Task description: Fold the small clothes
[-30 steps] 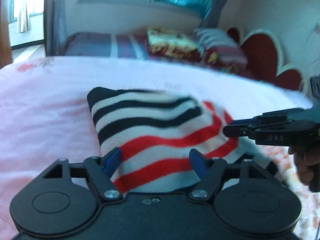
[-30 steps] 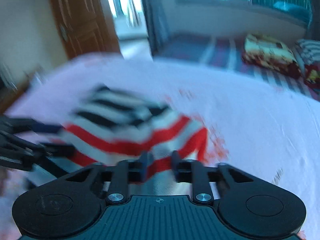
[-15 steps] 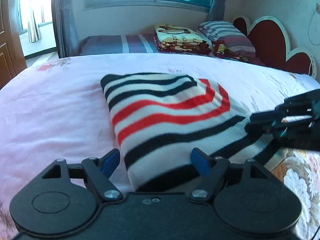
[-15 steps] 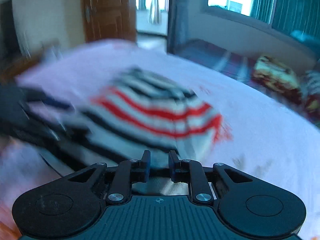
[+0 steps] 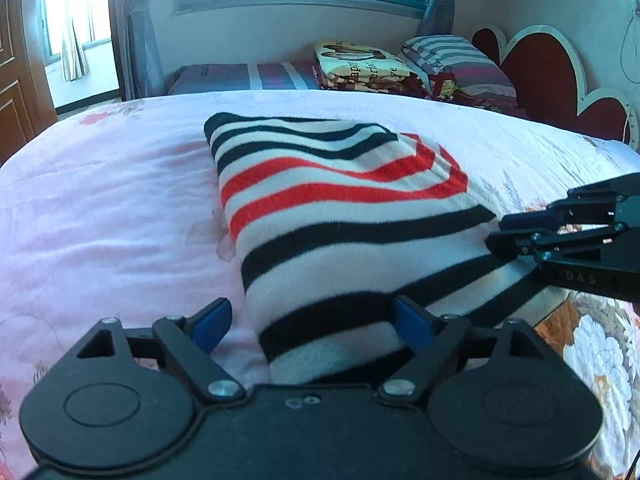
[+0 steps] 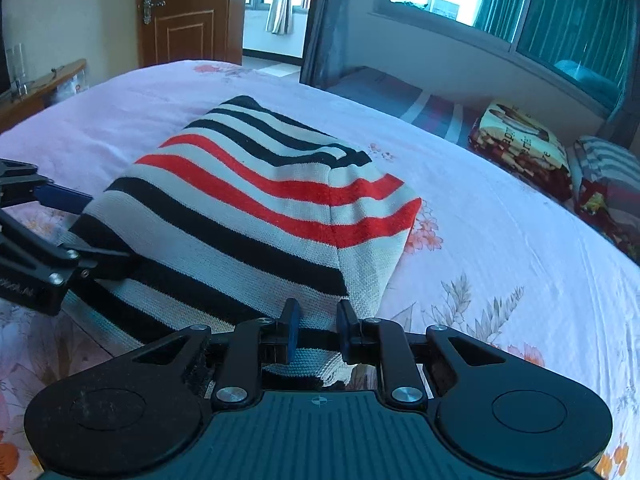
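Observation:
A folded striped sweater (image 5: 344,216), white with black and red bands, lies on the pink floral bedspread (image 5: 100,208); it also shows in the right wrist view (image 6: 248,208). My left gripper (image 5: 312,320) is open, its blue pads wide apart over the sweater's near edge. My right gripper (image 6: 318,320) has its jaws narrowly apart with the sweater's near corner between them; it looks shut on that fabric. Each gripper shows in the other's view, the right one (image 5: 560,236) at the sweater's right edge, the left one (image 6: 36,240) at its left edge.
Folded blankets (image 5: 360,68) and a striped pillow (image 5: 456,60) lie on a second bed by the window. A red heart-shaped headboard (image 5: 536,68) stands at the right. A wooden door (image 6: 188,8) and a side table (image 6: 36,88) are at the left.
The sweater was lifted and in motion a second ago; its upper part has been laid down and it now rests flat and folded. Both grippers have slowed at its near edge.

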